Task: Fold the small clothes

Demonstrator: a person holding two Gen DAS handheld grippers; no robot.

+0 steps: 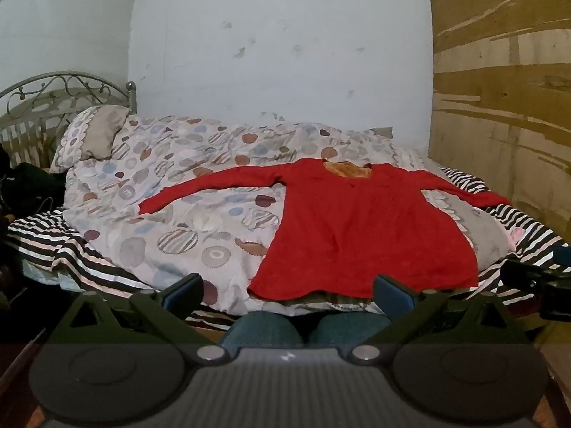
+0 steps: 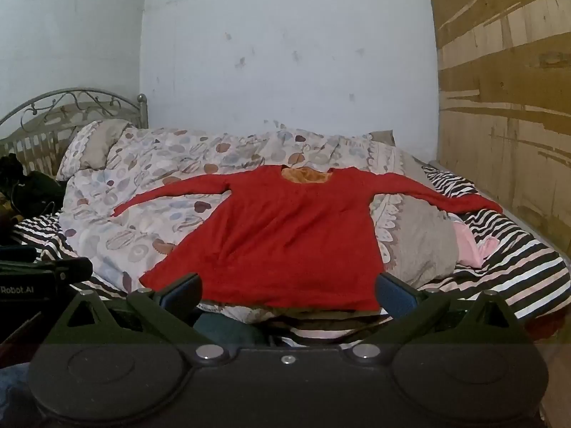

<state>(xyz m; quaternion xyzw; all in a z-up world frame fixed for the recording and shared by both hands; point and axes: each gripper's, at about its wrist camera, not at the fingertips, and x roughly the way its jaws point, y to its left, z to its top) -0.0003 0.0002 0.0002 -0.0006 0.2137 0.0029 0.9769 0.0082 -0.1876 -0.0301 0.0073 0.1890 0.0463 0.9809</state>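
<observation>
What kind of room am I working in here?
Most likely a bedroom: a bed with a metal headboard, a patterned duvet and a pillow. The red long-sleeved top lies spread flat on the duvet.

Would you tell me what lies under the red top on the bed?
The red top lies spread on a patterned duvet, which covers a striped sheet. Whatever is directly beneath its body is hidden.

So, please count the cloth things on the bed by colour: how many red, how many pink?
Red: 1, the red long-sleeved garment, spread flat on the patterned duvet.
Pink: 1, the pink garment, crumpled on the striped sheet.
Total: 2
</observation>
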